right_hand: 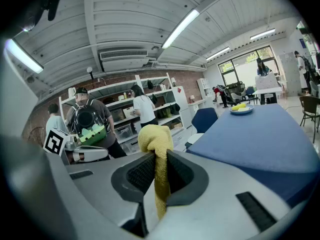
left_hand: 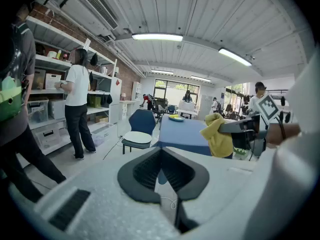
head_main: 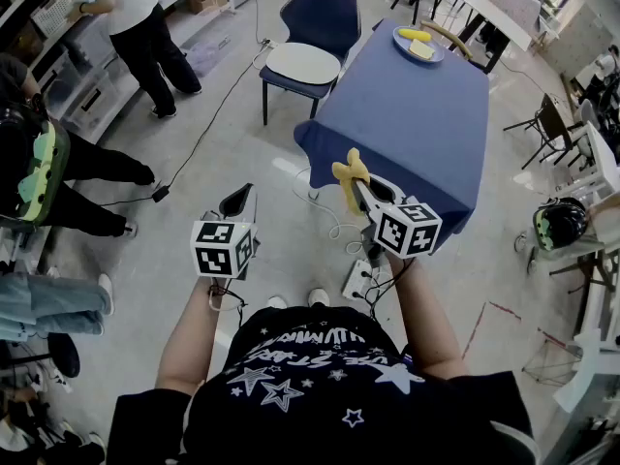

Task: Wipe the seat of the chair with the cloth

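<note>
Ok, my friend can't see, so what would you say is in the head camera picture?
A person looking down holds two grippers: the right gripper grips a yellow cloth, and the left gripper is shut and empty. Ahead stands a blue chair with a white seat, next to a table draped in blue.

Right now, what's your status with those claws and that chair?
Left gripper shut, empty. Right gripper shut on yellow cloth. Chair ahead, not yet reached. Blue-draped table beside it; black cable on floor.
</note>
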